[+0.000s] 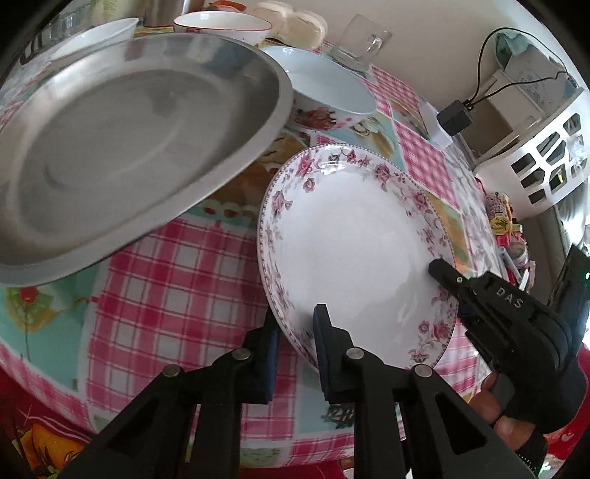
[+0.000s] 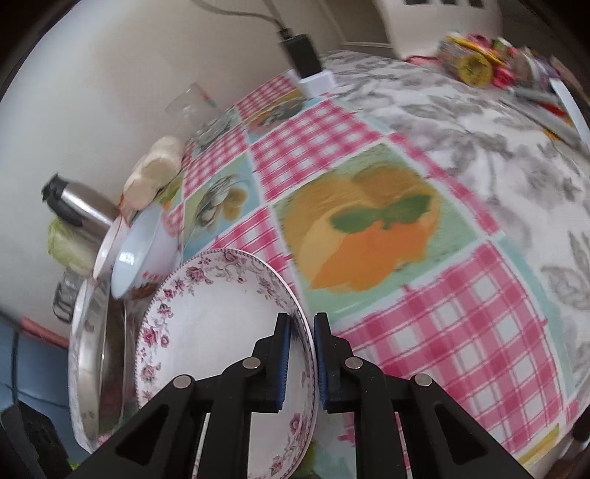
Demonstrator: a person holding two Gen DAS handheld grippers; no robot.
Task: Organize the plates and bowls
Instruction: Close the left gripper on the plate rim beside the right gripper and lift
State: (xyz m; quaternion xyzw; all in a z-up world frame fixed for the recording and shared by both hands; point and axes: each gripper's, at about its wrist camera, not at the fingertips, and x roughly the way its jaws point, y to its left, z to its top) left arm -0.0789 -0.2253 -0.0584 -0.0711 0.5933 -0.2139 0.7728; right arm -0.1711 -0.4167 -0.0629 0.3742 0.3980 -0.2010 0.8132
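Both pairs of fingers were nearly closed on the rim of the same floral plate (image 1: 354, 258). The left gripper (image 1: 297, 342) pinched its near edge, one pad under the rim and one on the white inner face. The right gripper (image 2: 301, 353) clamped the opposite edge, blue pads either side of the thin rim; from the left wrist view that right gripper showed as a black finger resting on the plate's right rim, with the person's gloved hand (image 1: 516, 405) behind it.

The plate itself was empty, white in the middle with pink roses around the border, and it sat tilted above the checked cloth of the desk (image 1: 166, 294).

Just beside it to the left was a steel tray (image 1: 121, 147), also empty, tilted, its rim overlapping the light blue bowl (image 1: 332, 92) behind. That bowl held nothing I could see. Farther back along the wall edge of the desk stood two white bowls (image 1: 221, 24), a clear glass mug (image 1: 363, 42), and some pale round buns (image 1: 295, 22). A white basket (image 1: 545, 154) stood off the desk's right end.
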